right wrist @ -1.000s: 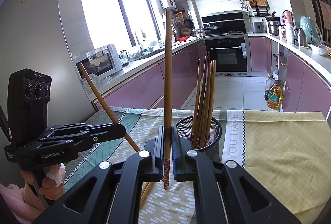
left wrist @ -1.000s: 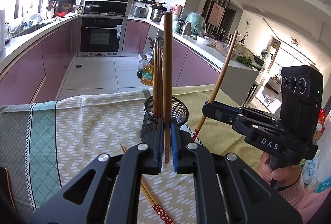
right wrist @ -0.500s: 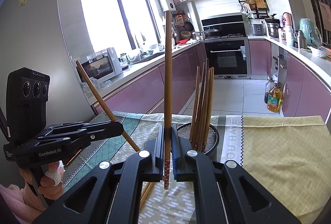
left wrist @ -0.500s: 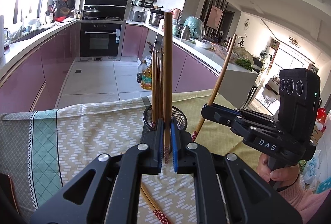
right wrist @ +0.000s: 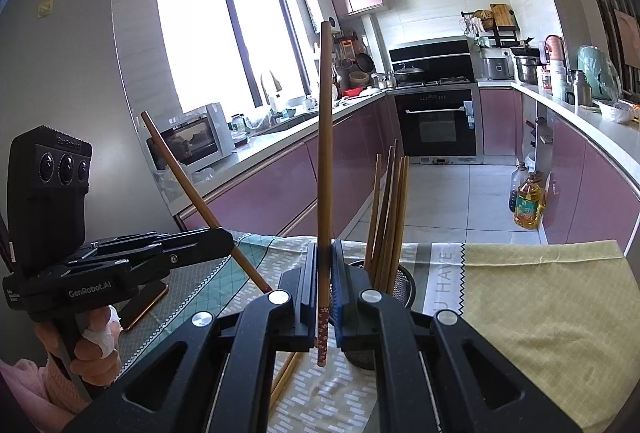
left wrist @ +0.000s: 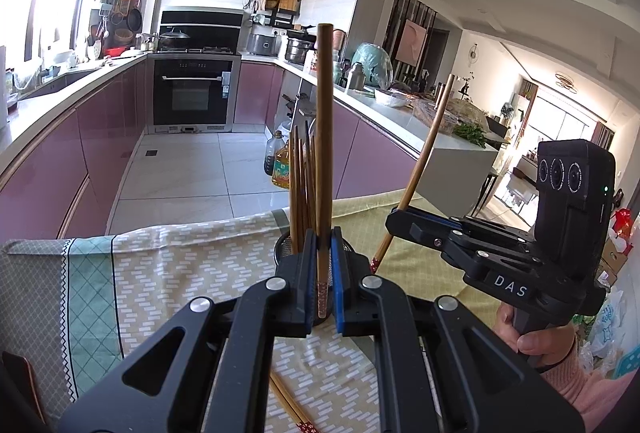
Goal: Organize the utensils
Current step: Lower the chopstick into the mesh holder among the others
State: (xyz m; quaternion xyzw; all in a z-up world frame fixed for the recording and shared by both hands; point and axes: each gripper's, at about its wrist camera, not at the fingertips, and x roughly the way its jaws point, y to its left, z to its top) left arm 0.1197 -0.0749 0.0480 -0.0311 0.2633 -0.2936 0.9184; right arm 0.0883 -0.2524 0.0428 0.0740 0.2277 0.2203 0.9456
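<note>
My left gripper [left wrist: 322, 265] is shut on a wooden chopstick [left wrist: 323, 137] held upright just in front of the black mesh holder [left wrist: 282, 245], which holds several chopsticks [left wrist: 302, 185]. My right gripper [right wrist: 322, 281] is shut on another upright chopstick [right wrist: 325, 153], beside the same holder [right wrist: 402, 283]. Each gripper shows in the other's view: the right gripper [left wrist: 394, 219] with its slanted chopstick [left wrist: 424, 161], the left gripper [right wrist: 226, 239] likewise. Two loose chopsticks [left wrist: 290, 407] lie on the cloth below.
A patterned tablecloth [left wrist: 168, 273] covers the table, yellow on the right [right wrist: 540, 297]. A phone [right wrist: 146, 303] lies at the table's left. Oil bottles [right wrist: 528, 205] stand on the kitchen floor beyond the table edge.
Both grippers have risen and tilted slightly with their chopsticks still held; the holder sits lower in both views. Grips are unchanged.
</note>
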